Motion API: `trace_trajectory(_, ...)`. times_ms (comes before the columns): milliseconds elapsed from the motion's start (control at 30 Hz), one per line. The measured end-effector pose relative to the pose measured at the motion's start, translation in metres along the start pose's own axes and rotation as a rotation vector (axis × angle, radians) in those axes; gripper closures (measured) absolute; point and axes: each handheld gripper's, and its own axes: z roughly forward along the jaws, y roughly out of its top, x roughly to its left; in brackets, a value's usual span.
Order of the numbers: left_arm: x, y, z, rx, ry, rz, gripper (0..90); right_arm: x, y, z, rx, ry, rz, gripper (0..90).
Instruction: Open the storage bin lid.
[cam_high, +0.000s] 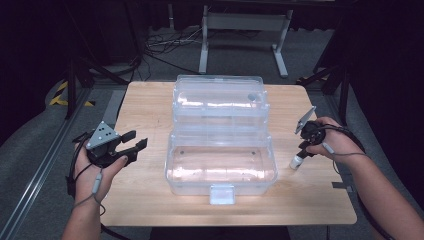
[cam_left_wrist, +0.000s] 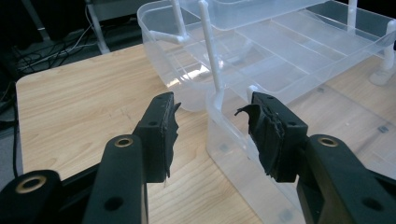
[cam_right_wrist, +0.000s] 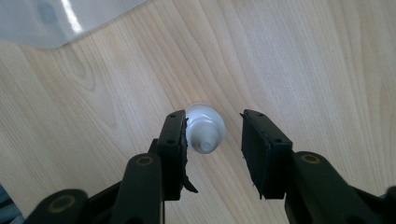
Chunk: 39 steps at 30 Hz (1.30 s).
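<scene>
our right tool (cam_right_wrist: 212, 135) hangs over the small white bottle (cam_right_wrist: 204, 128) standing on the table (cam_high: 150, 195), jaws parted, left pad touching; we should centre it before closing. left tool (cam_left_wrist: 212, 135) waits open.

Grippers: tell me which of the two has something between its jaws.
The right gripper, pointing down at the table right of the clear box: a small white bottle stands between its open jaws. The left gripper has nothing between its jaws.

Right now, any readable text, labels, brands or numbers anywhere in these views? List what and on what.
None readable.
Clear plastic organizer box: no print visible.
Small white bottle between the right tongs: plain, no label showing.
Wooden table: bare grain, no markings.
Left tongs: no markings.
</scene>
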Motion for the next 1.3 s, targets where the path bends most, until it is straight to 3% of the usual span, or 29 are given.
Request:
trace_trajectory(667, 0.000, 0.000, 0.002, 0.005, -0.010, 0.001, 50.6, 0.000, 0.002, 0.021, 0.070, 0.026, -0.027, 65.4)
trace_trajectory(767, 0.000, 0.000, 0.001, 0.005, -0.010, 0.000, 50.6, 0.001, 0.003, 0.020, 0.077, 0.022, -0.036, 70.9)
trace_trajectory(1033, 0.000, 0.000, 0.001, 0.001, -0.007, 0.000, 50.6, 0.002, 0.004, 0.016, 0.076, 0.027, -0.036, 71.3)
trace_trajectory(1300, 0.000, 0.000, 0.001, 0.006, -0.009, 0.002, 50.3, 0.004, 0.005, 0.000, 0.054, 0.027, -0.034, 71.3)
